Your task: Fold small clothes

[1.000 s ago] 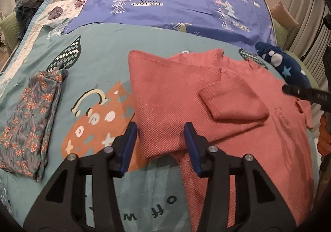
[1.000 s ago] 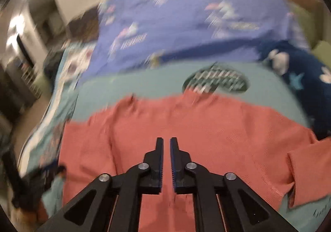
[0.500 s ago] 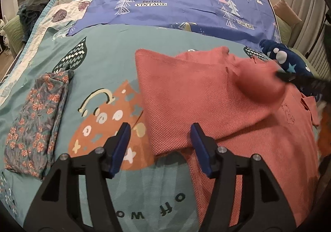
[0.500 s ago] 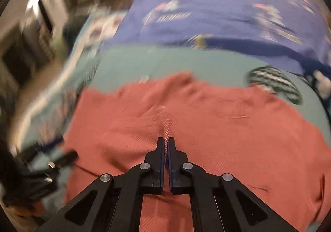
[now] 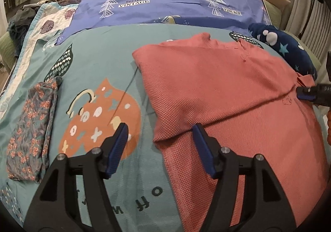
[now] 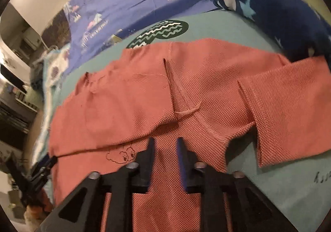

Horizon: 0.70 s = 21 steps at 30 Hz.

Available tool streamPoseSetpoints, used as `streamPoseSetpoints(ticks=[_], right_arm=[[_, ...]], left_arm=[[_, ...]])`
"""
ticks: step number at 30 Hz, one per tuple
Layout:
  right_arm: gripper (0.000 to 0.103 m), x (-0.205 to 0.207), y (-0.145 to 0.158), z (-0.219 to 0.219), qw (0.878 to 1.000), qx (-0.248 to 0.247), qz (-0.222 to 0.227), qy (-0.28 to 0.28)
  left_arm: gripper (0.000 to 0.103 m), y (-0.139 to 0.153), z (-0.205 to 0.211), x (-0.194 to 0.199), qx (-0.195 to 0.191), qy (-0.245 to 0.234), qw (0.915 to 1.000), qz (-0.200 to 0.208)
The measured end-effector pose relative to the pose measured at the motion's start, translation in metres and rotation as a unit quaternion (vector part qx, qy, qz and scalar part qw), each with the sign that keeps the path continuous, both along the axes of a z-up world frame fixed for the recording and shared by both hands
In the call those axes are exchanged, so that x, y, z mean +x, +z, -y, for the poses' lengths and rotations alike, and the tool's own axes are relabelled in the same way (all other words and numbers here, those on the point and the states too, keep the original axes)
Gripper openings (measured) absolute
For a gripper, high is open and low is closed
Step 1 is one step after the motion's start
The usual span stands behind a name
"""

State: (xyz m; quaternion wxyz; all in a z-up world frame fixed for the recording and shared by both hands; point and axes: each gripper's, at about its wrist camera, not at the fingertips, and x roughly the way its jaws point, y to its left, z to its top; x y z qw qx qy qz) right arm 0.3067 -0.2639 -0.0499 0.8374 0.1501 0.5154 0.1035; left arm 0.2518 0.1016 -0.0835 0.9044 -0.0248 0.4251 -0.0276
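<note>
Folded floral cloth (image 5: 31,130) at far left of teal bed cover (image 5: 99,62). Left gripper (image 5: 159,145): jaws wide, opening, over folded edge of coral shirt (image 5: 227,91), not gripping. Right gripper (image 6: 165,149): jaws narrow, opening, above shirt chest, unpinched. Navy star cloth (image 5: 287,50) far right.

Coral shirt (image 5: 217,87) lies on teal patterned bedspread (image 5: 99,66).

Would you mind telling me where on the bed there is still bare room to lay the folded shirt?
The widest free patch is the teal bedspread between the floral folded cloth and the coral shirt, up to the purple sheet. The far side is crowded: the navy star garment touches the shirt's edge there.
</note>
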Motion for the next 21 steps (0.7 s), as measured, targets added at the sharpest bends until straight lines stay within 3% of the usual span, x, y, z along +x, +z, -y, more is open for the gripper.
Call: streamPoseSetpoints(ticks=[2,4,6,14,15,16,17,18,21], right_arm=[[0.056,-0.001,0.003,0.004,1.0,0.023,0.004,-0.001],[0.057,0.005,0.006,0.002,1.0,0.023,0.012,-0.005],[0.058,0.017,0.011,-0.004,1.0,0.005,0.02,-0.003],[0.058,0.074,0.007,-0.021,0.999,-0.045,0.03,-0.001],[0.044,0.081,0.003,-0.023,0.998,-0.047,0.028,-0.007],[0.027,0.086,0.001,-0.026,0.998,-0.052,0.027,-0.009],[0.005,0.087,0.001,-0.03,0.997,-0.071,0.031,-0.007],[0.004,0.085,0.002,-0.034,0.995,-0.09,0.035,0.005],[0.004,0.073,0.015,-0.033,0.993,-0.098,0.067,-0.005]], left_arm=[[0.066,0.0,-0.002,0.002,0.002,0.003,1.0,-0.002],[0.066,-0.002,-0.003,0.005,0.001,0.01,0.9999,-0.007],[0.066,-0.004,-0.009,0.01,-0.024,0.022,0.9993,-0.018],[0.066,-0.003,-0.014,0.042,-0.067,0.046,0.9962,-0.031],[0.065,-0.003,-0.015,0.05,-0.074,0.05,0.9955,-0.031],[0.06,-0.003,-0.015,0.053,-0.077,0.051,0.9953,-0.029],[0.028,-0.002,-0.015,0.057,-0.081,0.052,0.9951,-0.022],[0.008,-0.002,-0.015,0.062,-0.077,0.048,0.9956,-0.024],[0.006,0.003,-0.022,0.059,-0.075,0.075,0.9942,-0.012]])
